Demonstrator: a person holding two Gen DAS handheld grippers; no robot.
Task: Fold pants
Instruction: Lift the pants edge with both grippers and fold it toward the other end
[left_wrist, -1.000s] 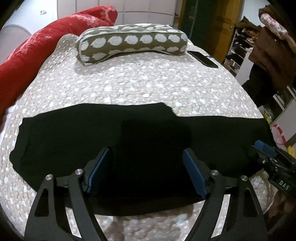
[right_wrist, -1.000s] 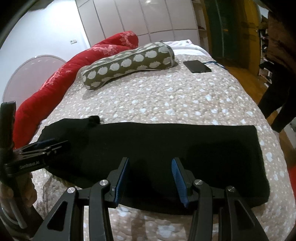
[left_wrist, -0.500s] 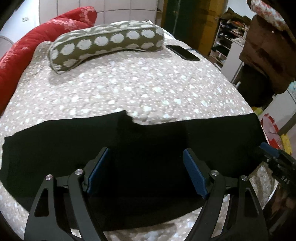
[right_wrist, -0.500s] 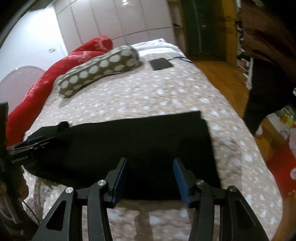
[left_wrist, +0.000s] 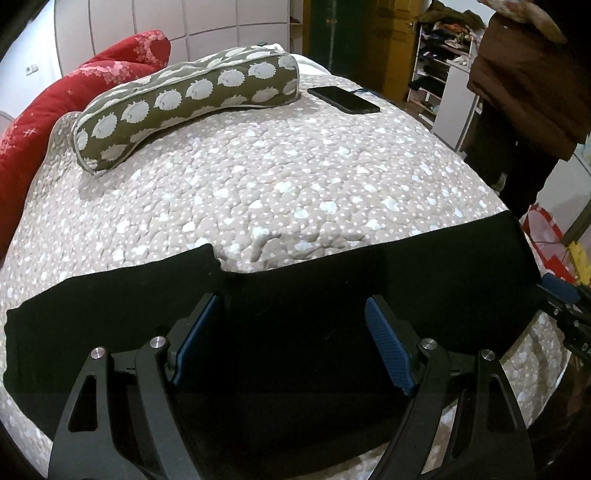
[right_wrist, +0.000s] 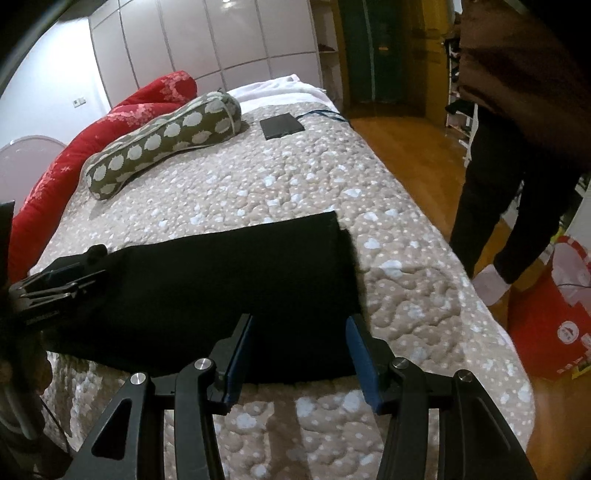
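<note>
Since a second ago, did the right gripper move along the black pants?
Yes. The right gripper slid rightward along the still pants, and now sits at their right end.

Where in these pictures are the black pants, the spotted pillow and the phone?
black pants (right_wrist: 221, 280): right wrist view, middle of the flat cloth.
spotted pillow (left_wrist: 192, 107): left wrist view, middle of its long side.
phone (left_wrist: 343, 99): left wrist view, centre of its dark screen.

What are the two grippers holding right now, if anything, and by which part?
Nothing is held. The left gripper and right gripper both stand open above the black pants, which lie flat on the bed.
</note>
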